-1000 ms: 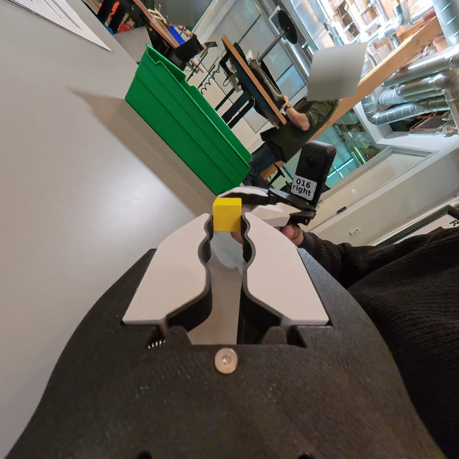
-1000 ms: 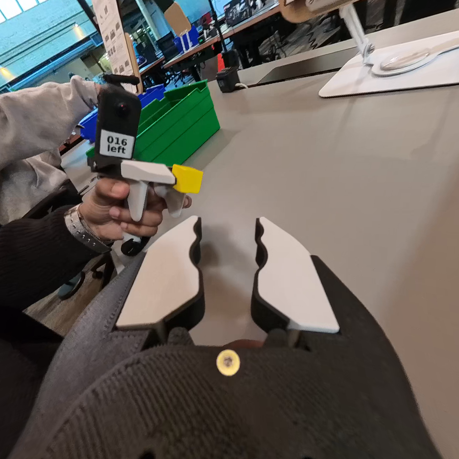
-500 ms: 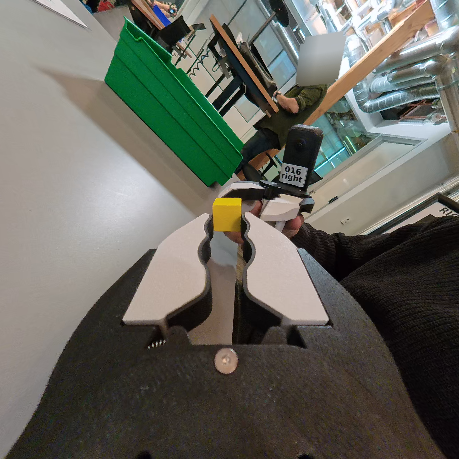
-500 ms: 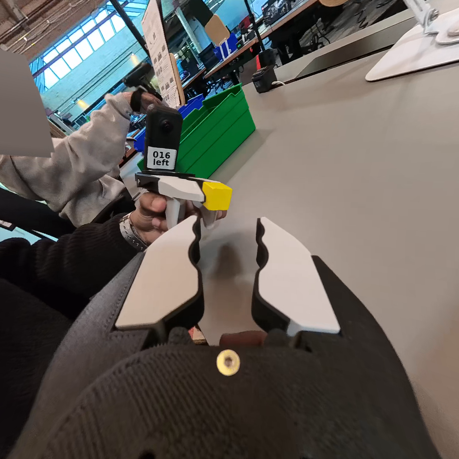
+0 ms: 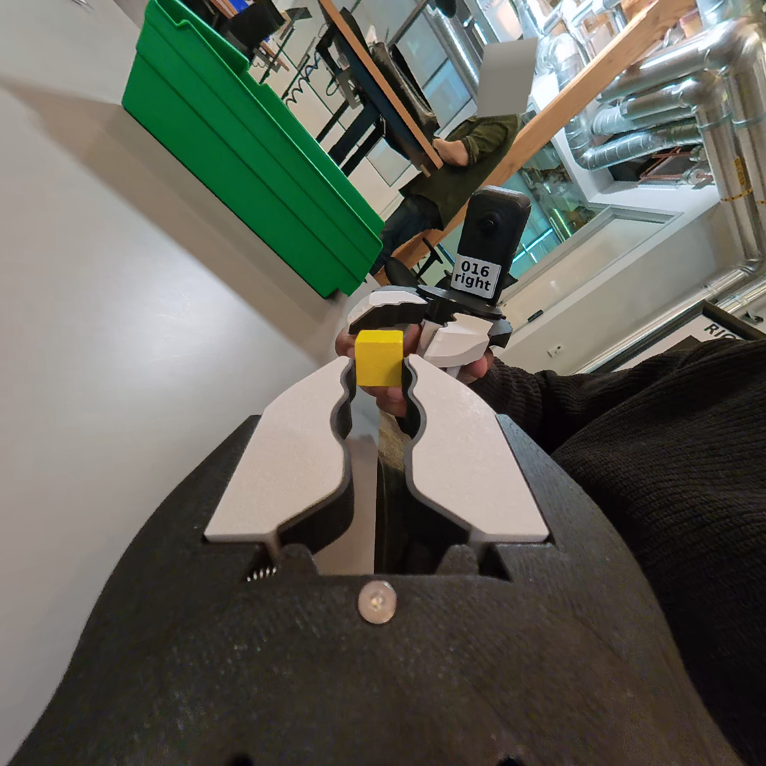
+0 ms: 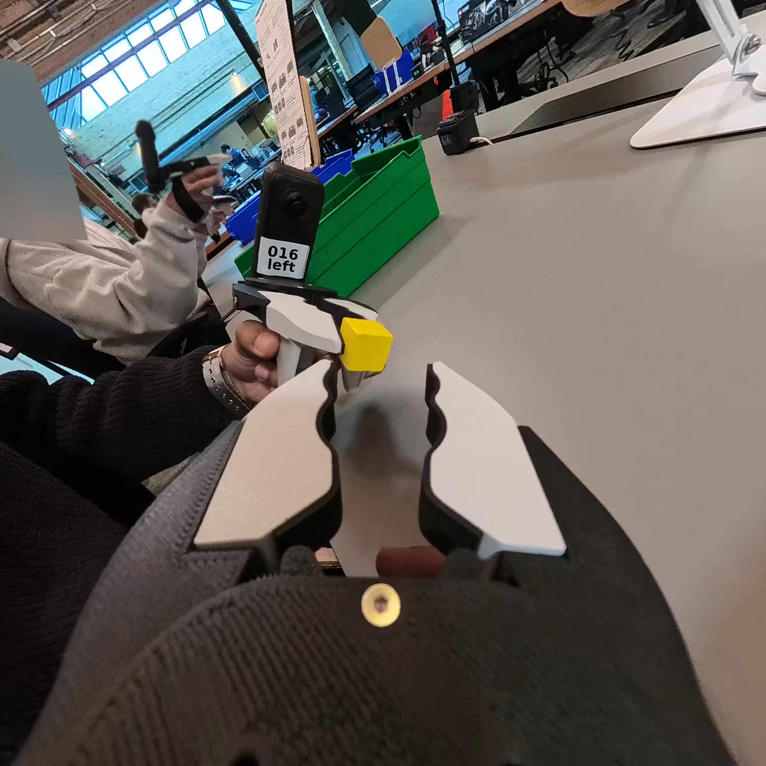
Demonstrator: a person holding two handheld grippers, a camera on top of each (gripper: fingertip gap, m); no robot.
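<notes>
My left gripper (image 5: 379,367) is shut on a small yellow cube (image 5: 379,358), pinched at its fingertips and held in the air over the grey table (image 5: 103,331). My right gripper (image 6: 379,373) is open and empty. The yellow cube (image 6: 365,344) sits just beyond the tip of its left finger (image 6: 290,447), slightly above and left of the gap. The two grippers face each other. In the left wrist view the right gripper (image 5: 398,309) shows just behind the cube, held by a hand in a black sleeve.
A stack of green bins (image 6: 373,215) stands at the table's far left edge, also in the left wrist view (image 5: 248,166). A white stand base (image 6: 704,112) and a small black box (image 6: 458,134) lie at the back. People sit beyond the table.
The left gripper with the yellow cube has come closer to the right gripper's open fingertips. Both grippers have tilted, so the background has shifted. Neither grip has changed.
</notes>
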